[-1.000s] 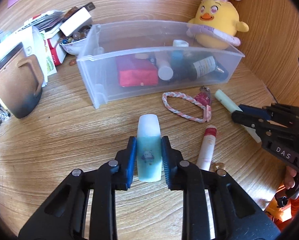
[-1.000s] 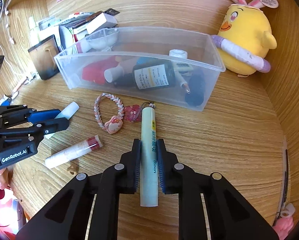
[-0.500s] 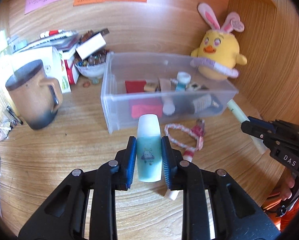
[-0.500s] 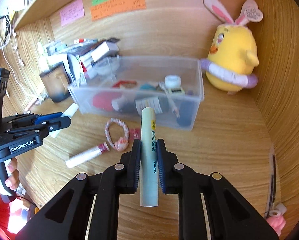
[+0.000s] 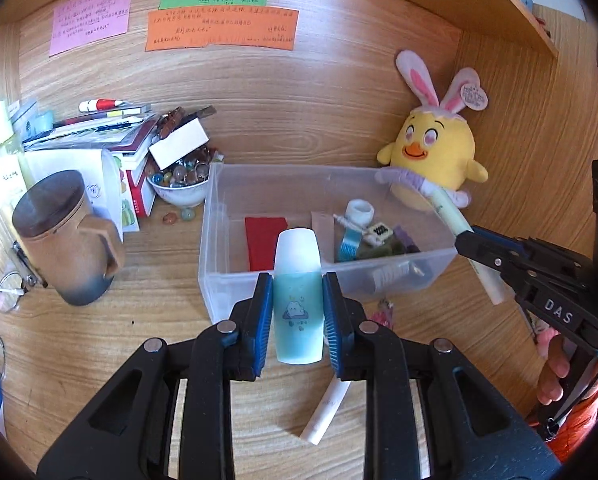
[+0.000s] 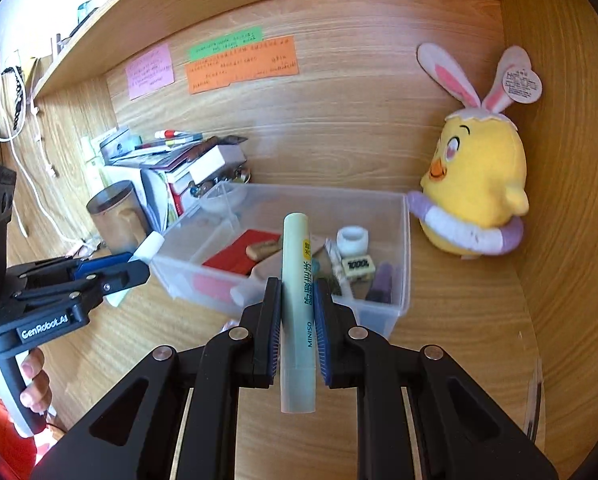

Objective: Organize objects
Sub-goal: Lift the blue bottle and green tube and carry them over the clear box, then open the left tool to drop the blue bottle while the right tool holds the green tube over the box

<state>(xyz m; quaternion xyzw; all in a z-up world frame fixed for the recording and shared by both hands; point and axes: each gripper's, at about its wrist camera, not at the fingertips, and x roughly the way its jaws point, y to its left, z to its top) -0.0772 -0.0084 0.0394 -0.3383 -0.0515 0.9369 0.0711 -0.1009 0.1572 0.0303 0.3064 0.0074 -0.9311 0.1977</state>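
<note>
Above the wooden bench (image 5: 79, 360), the left claw (image 5: 297, 312) is clamped on a small teal bottle with a white cap (image 5: 297, 292), its blue pads pressing both sides of the body; the cap end points toward the clear plastic storage bin (image 5: 219, 240). The right claw (image 6: 297, 320), held by a hand (image 5: 555, 376) at the right edge of the left view, is clamped on a pale green tube with printed lettering (image 6: 297, 288), which also points toward the bin. Both held items hang clear of the bench, in front of the bin's near wall. Inside the bin lie a flat red item (image 5: 265, 240), a small white jar (image 5: 359, 212) and several smaller articles. A white tube (image 5: 327, 412) rests on the bench under the left claw. Behind the bin's right corner sits a yellow plush chick with rabbit ears (image 6: 475, 184); to the left stands a brown mug with a dark lid (image 5: 63, 240).
</note>
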